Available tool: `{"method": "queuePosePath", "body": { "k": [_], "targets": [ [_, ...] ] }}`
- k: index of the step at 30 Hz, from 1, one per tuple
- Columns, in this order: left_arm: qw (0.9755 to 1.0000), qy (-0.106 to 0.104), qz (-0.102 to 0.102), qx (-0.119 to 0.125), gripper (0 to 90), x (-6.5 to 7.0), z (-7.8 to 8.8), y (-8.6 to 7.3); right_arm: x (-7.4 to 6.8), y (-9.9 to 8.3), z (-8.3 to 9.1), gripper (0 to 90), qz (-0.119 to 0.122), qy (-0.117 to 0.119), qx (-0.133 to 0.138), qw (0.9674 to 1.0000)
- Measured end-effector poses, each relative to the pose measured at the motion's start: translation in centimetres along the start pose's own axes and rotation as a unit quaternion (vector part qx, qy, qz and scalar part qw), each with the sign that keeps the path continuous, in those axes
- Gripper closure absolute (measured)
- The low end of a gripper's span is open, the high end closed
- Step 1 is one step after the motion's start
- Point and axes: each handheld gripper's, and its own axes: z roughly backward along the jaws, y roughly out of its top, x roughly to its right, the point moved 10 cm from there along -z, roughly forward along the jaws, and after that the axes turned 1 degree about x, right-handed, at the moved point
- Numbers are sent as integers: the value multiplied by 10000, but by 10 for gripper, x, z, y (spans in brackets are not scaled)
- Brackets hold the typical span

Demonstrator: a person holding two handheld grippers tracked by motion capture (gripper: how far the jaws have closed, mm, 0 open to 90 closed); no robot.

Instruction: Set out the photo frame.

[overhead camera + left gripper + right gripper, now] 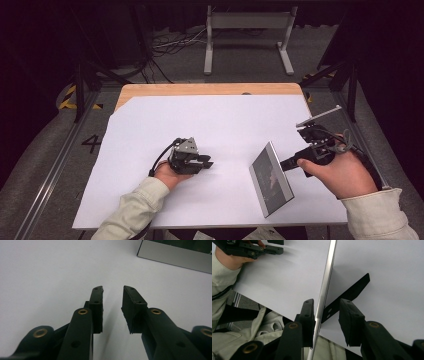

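Mirror [270, 179] edge sits between right gripper [325, 306] jaws, left gripper [200, 162] apart.

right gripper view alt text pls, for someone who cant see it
A thin silver-edged panel, seen edge-on, stands between the right claw's two open black jaws above a white sheet. A black strut angles off behind it; the left claw rests at top left.

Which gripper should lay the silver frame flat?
Probably the right gripper: the frame stands between its jaws, tilted on the white sheet. The left gripper rests apart, open and empty.
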Motion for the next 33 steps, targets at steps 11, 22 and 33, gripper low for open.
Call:
{"method": "queuePosePath", "body": {
  "k": [11,22,33],
  "targets": [
    [10000,8,5,-10,705,0,0,0,-2,-3,-10,644,-22,-44,-148,9999],
    [10000,-1,14,-6,703,0,0,0,-1,-4,-25,644,-59,-93,-258,9996],
    [10000,37,26,16,696,-1,1,0,0,-5,-38,652,-47,-98,-400,9991]
  ]
}}
